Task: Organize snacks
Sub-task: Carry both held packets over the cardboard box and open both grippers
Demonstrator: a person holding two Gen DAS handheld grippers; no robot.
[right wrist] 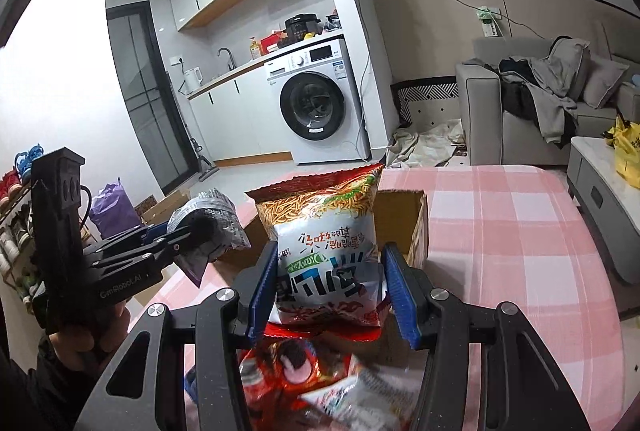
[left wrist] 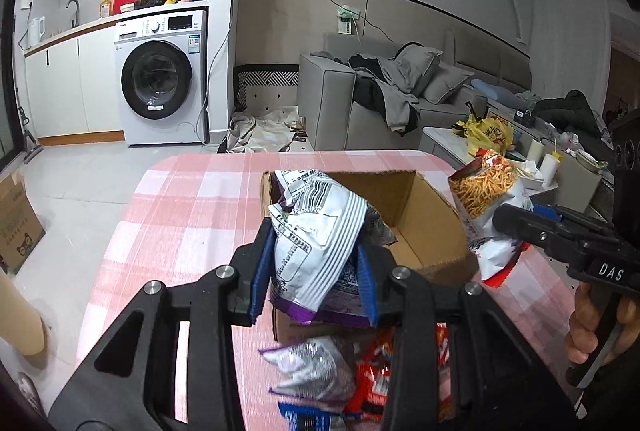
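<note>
**Two Snack Bags Held Over the Cardboard Box**

Two claws each carried one packet at this moment. The left claw (left wrist: 316,271) was clamped on a silver-and-purple snack bag (left wrist: 316,231), its blue pads (left wrist: 262,271) pressing the lower half of the packet, which hung above the near edge of the open cardboard box (left wrist: 416,215). The right claw (right wrist: 332,287) was clamped on a red-and-white fried-noodle snack bag (right wrist: 328,231), held upright just above the box's near right corner. The box stood on the pink checked worktop (left wrist: 180,215). More loose packets (left wrist: 360,379) lay on the worktop in front of the box, below both claws.

Recommended procedure, as judged from this position:

1. Lower one bag at a time, so the two claws would not meet over the opening.
2. Carry each bag past the cardboard wall before parting the jaws; a release on the rim would likely tip the packet back onto the worktop.
3. Keep pressure light, since the bags were air-filled and could slip or burst.
</note>
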